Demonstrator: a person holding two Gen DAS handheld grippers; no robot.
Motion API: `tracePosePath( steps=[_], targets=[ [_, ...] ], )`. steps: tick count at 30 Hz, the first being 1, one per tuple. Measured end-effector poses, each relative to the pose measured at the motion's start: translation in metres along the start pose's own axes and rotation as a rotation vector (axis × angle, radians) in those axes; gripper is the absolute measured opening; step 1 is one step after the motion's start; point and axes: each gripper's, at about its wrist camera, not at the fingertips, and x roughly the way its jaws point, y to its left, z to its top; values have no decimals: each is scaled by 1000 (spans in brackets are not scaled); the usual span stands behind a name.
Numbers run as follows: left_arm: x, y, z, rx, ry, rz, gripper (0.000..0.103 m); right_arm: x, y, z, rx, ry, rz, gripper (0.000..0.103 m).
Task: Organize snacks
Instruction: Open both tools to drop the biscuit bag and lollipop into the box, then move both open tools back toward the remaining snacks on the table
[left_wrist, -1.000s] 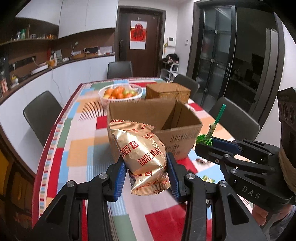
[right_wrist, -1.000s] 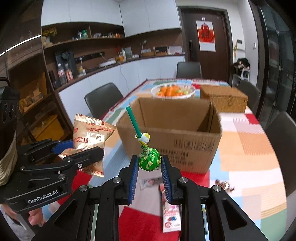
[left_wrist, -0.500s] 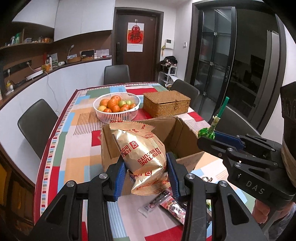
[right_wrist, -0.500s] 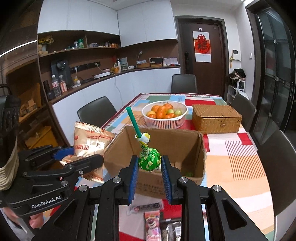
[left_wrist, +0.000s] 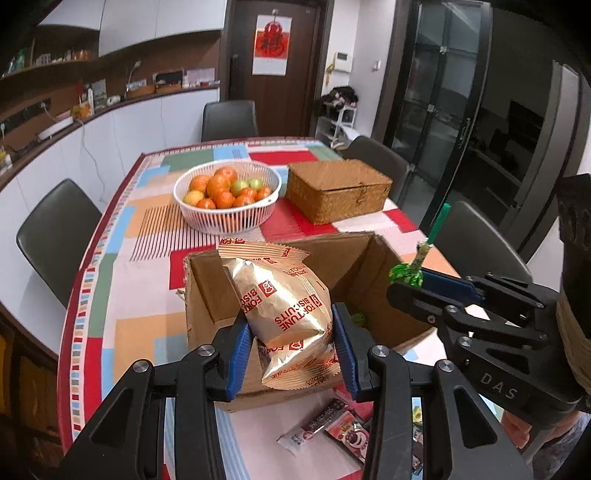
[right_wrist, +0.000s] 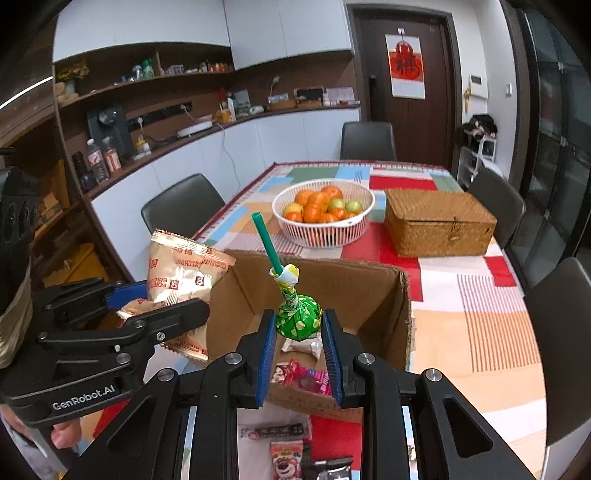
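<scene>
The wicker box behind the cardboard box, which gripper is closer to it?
Right, by a little. The right gripper, holding the lollipop, is on the wicker box side of the carton; the left gripper, holding the biscuit bag, is at the opposite end.

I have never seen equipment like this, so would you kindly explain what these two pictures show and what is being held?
No robot here: a person holds a two-fingered claw in each hand, each with a camera looking along its fingers. One picture is from the left claw, shut on a gold biscuit bag. The other is from the right claw, shut on a green lollipop. Each claw also shows at the edge of the other's picture. Both hover by an open cardboard box with some snacks inside, on a table with a patchwork cloth. More snack packets lie in front; a fruit basket and a wicker box stand behind.
</scene>
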Motion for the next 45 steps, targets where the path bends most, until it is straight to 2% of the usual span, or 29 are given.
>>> tracePosePath(
  steps=[6,7,9,10,11,13,23,30,33,39,45],
  targets=[
    [19,9,7,-34,33,21,43,21,-8,2,20,39,-15,26],
    [21,9,8,-33,39,28,46,23,-9,2,22,42,-17,26],
    [21,8,9,-30,36,52,59,27,-11,2,28,44,-22,27],
    [19,6,8,-25,26,63,61,27,-12,2,34,44,-22,33],
    [16,5,7,-16,20,74,63,27,-13,2,40,46,-19,45],
    [10,0,3,1,11,97,65,23,-14,0,54,37,-25,50],
    [-32,-40,-43,78,-54,56,67,-36,-12,-38,6,-60,-97,50],
    [-45,-65,-74,87,-55,27,69,-67,-20,-69,14,-67,-114,50],
    [-45,-72,-87,79,-43,26,69,-74,-23,-83,9,-60,-129,50],
    [-27,-82,-116,58,44,-9,69,-78,-32,-113,23,-20,-138,50],
    [-5,-88,-139,62,123,-5,69,-68,-42,-146,66,58,-140,50]
  ],
)
